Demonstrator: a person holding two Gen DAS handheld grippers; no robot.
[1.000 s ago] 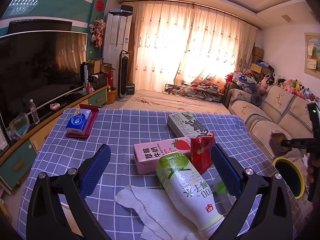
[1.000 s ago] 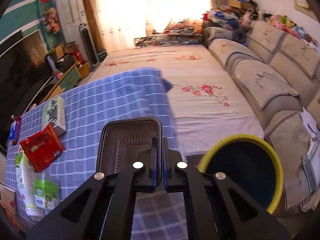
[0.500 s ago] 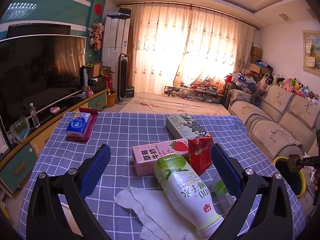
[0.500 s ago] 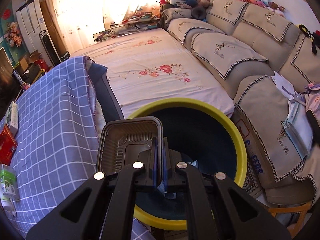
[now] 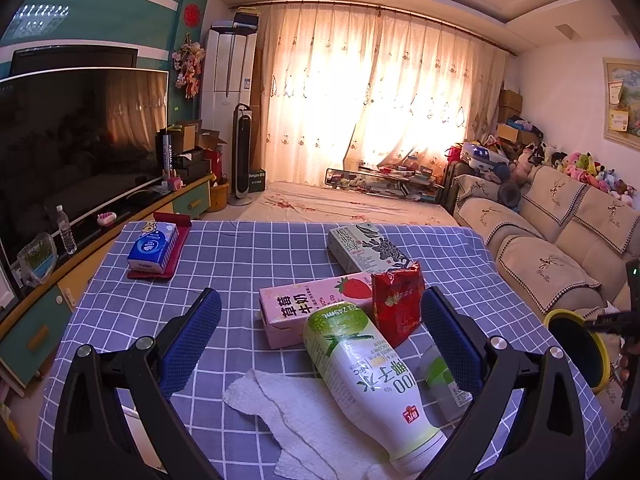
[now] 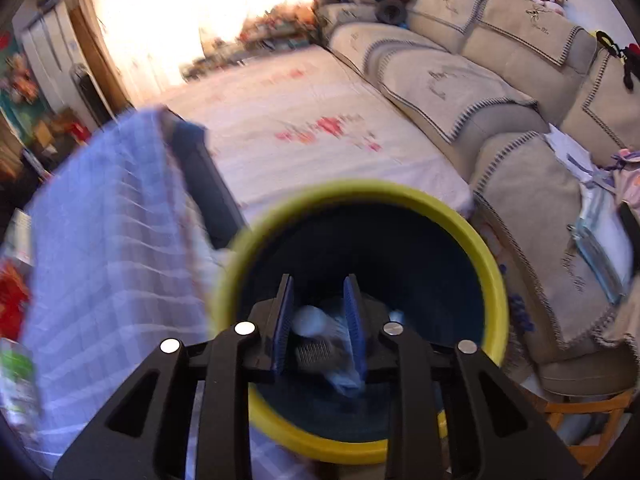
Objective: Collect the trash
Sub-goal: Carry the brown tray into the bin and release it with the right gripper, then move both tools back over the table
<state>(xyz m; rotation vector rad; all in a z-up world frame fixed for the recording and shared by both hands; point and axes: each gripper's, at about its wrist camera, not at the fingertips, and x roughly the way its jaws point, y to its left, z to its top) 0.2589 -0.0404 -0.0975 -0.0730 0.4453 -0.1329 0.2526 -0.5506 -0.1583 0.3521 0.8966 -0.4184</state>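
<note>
My right gripper is open and empty, held over the yellow-rimmed dark bin; blurred trash lies inside it. The view is motion-blurred. My left gripper is open above the checked table, its fingers either side of a green-and-white drink bottle. Behind that lie a pink strawberry milk carton, a red snack packet and a white patterned carton. A crumpled paper towel lies at the front. The bin also shows in the left wrist view, with the right gripper over it.
A blue tissue pack on a red holder sits at the table's far left. A small green-labelled container lies right of the bottle. A sofa runs along the right, close to the bin. A TV stand stands left of the table.
My right gripper has opened and the dark plastic tray it held is gone from its fingers, over the bin. The left gripper has barely moved.
</note>
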